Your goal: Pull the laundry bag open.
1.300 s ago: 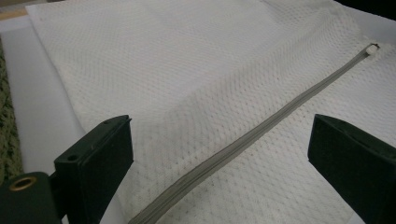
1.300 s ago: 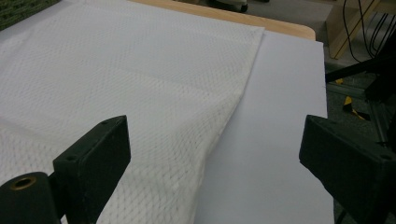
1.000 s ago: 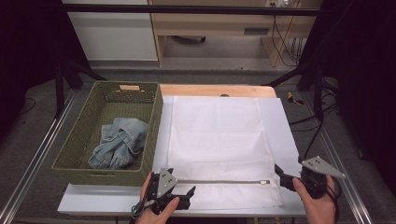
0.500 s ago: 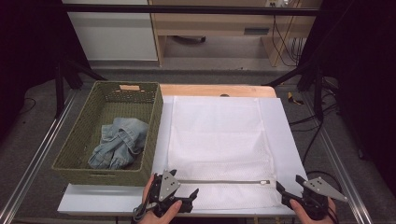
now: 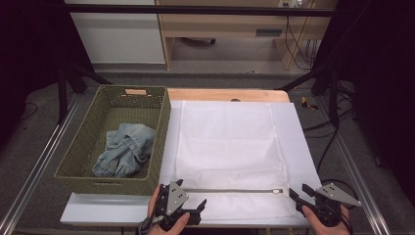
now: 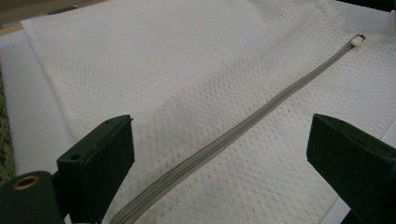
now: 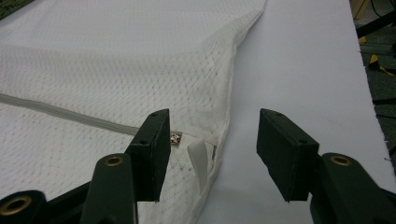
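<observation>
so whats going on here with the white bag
A person holds tongs in each hand at the near edge of a white mesh laundry bag lying flat on the table. The right tongs have just been closing around the zipper pull without gripping it yet. The left tongs hover open over the zipper's other end. Jeans wait in the basket.

You're working in a lab-style recording room: black stands and a dark bar frame the upper part of the high view, loose cables hang at upper right, and metal rails flank your white-covered table.
</observation>
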A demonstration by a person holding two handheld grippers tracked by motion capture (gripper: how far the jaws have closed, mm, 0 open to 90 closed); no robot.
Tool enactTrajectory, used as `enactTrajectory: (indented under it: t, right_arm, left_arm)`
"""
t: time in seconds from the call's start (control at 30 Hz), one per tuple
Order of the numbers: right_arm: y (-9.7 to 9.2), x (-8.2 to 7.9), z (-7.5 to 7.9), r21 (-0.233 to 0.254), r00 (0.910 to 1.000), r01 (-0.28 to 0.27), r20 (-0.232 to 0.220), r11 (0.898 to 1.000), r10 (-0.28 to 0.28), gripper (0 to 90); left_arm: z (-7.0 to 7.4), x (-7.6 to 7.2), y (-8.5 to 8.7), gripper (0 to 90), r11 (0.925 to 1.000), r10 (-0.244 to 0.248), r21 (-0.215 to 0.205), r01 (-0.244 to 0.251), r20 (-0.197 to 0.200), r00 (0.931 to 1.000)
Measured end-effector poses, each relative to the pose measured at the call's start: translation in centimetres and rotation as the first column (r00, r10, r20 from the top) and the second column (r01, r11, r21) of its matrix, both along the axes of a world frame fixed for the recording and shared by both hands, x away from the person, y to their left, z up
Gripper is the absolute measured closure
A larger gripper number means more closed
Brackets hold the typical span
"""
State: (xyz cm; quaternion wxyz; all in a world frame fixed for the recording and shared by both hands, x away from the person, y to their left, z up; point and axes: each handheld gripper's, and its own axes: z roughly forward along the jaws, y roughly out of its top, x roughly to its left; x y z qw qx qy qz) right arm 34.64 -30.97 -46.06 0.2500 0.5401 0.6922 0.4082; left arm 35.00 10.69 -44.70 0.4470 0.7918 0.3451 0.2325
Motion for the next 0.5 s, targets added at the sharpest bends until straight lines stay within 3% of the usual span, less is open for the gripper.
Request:
enactTrajectory:
  t: [0.3, 0.5]
  right_arm:
    - [0.5, 1.4, -1.1, 0.011, 0.9967, -0.024, -0.078, 1.0, 0.024, 51.3]
    - [1.1, 1.7, -1.6, -0.025, 0.9925, -0.049, -0.113, 0.998, 0.046, 53.8]
  left_arm:
    - [-0.2, 0.1, 0.0, 7.3, 1.0, -0.004, 0.006, 0.004, -0.008, 1.0]
    - [0.1, 0.0, 0.2, 7.3, 0.9999, 0.003, 0.011, -0.003, 0.005, 1.0]
